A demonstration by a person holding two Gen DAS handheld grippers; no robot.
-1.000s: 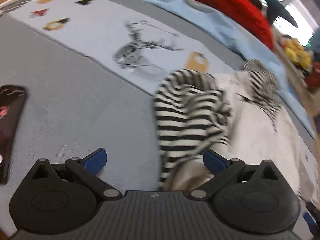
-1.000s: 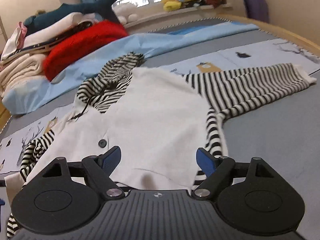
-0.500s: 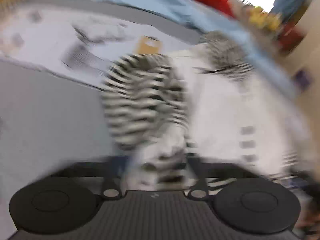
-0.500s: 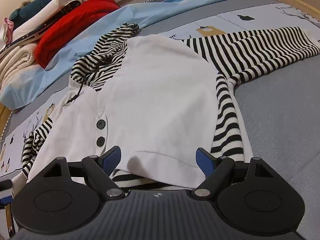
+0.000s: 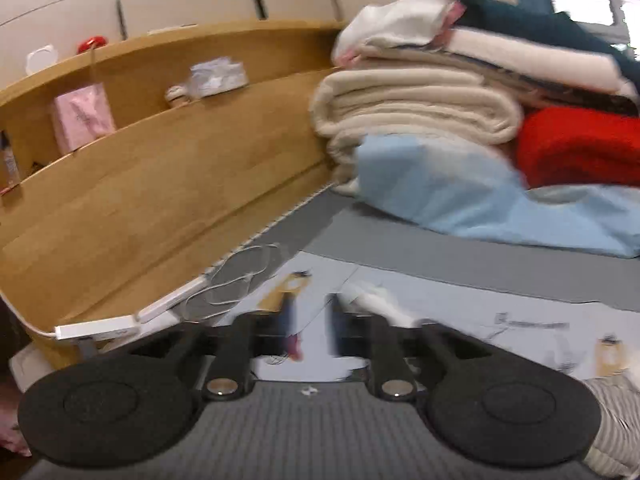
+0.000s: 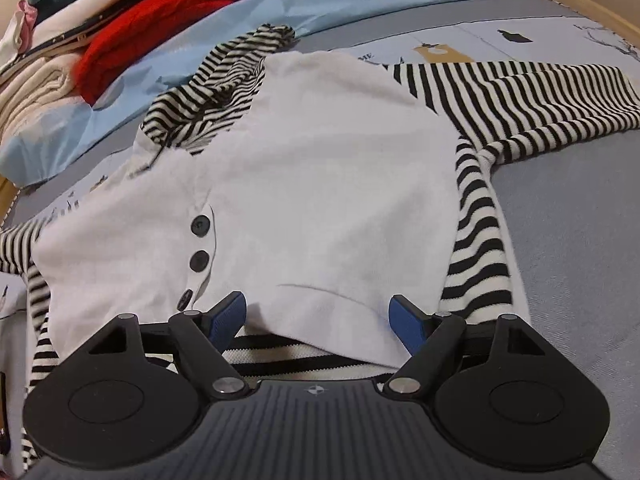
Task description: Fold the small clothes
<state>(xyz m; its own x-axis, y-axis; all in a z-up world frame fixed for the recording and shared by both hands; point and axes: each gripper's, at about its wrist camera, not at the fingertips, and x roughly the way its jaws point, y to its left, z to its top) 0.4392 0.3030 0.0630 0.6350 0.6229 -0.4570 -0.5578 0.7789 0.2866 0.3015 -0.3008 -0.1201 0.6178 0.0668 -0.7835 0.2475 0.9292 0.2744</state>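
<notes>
A: We note the small white hooded top with black-and-white striped sleeves (image 6: 320,184) lying spread flat on the grey printed bed sheet (image 6: 572,216), front up, three black buttons (image 6: 200,260) near its hem. One striped sleeve (image 6: 520,100) reaches out to the right; the striped hood (image 6: 216,92) is bunched at the far end.

B: Our right gripper (image 6: 320,316) sits low at the hem, its blue-padded fingers (image 6: 406,322) spread wide with the white hem between them, gripping nothing.

A: Our left gripper (image 5: 312,328) is blurred. Its fingers (image 5: 288,320) look narrow, a slim gap between them; we cannot tell whether they hold anything. A bit of striped cloth shows at the lower right edge of that view.

B: Beyond: pale blue bedding (image 6: 168,64), a red knitted blanket (image 6: 160,20), a stack of folded cream blankets (image 5: 416,108), and the curved wooden headboard shelf (image 5: 160,152).
</notes>
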